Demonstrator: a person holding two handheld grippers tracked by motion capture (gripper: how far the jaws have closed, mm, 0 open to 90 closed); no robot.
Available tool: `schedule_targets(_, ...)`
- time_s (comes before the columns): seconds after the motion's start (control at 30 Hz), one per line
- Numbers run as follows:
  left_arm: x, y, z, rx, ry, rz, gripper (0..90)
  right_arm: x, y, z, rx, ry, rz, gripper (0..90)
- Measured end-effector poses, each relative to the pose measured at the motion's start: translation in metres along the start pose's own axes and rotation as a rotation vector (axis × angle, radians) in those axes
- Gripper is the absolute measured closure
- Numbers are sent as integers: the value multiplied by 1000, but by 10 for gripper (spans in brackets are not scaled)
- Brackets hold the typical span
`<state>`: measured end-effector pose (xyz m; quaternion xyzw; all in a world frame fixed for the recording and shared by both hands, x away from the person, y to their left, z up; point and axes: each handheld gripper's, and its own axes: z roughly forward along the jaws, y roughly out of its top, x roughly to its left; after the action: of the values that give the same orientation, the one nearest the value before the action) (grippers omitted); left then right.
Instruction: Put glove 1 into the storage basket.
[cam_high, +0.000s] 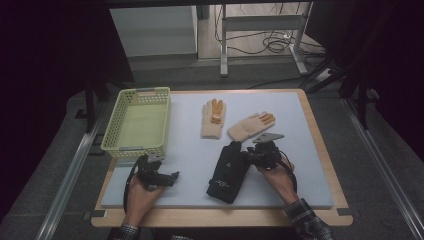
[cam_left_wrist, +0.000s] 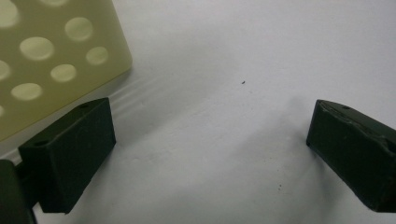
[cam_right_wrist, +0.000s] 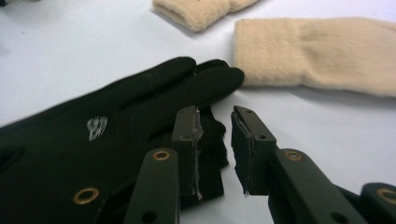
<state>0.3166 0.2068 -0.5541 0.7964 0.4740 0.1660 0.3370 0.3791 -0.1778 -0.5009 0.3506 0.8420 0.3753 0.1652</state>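
A black glove (cam_high: 227, 172) lies flat on the pale blue mat, fingers toward the far side. My right gripper (cam_high: 246, 158) sits low at its right edge; in the right gripper view its jaws (cam_right_wrist: 215, 140) stand a little apart. A flap of the black glove (cam_right_wrist: 116, 135) lies in the gap, and the pads are not pressing on it. Two beige knit gloves (cam_high: 213, 120) (cam_high: 250, 126) lie just beyond, the nearer beige glove (cam_right_wrist: 322, 56) close ahead of the jaws. My left gripper (cam_high: 172, 177) rests at the near left, wide open (cam_left_wrist: 210, 149) over bare mat.
A yellow-green perforated basket (cam_high: 134, 149) stands at the far left of the mat, with its corner (cam_left_wrist: 51, 60) just ahead of my left gripper. The mat lies on a wooden table (cam_high: 320, 145). Metal table legs and cables are on the floor beyond.
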Motion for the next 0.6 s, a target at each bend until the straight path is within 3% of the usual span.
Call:
schedule_targets(0.13,0,0,0,0,0,0,15,2,-14,-21,0,16,-15,730)
schedule_targets(0.27,0,0,0,0,0,1,14,7,-31,-29,30,77,-25,872)
schedule_targets(0.33,0,0,0,0,1,1,15,12,-40,-30,41,126,-33,885)
schedule_targets(0.5,0,0,0,0,0,0,15,31,-53,-23,71,184,-65,885)
schedule_targets(0.6,0,0,0,1,0,-3,15,40,-53,-18,56,207,-78,885)
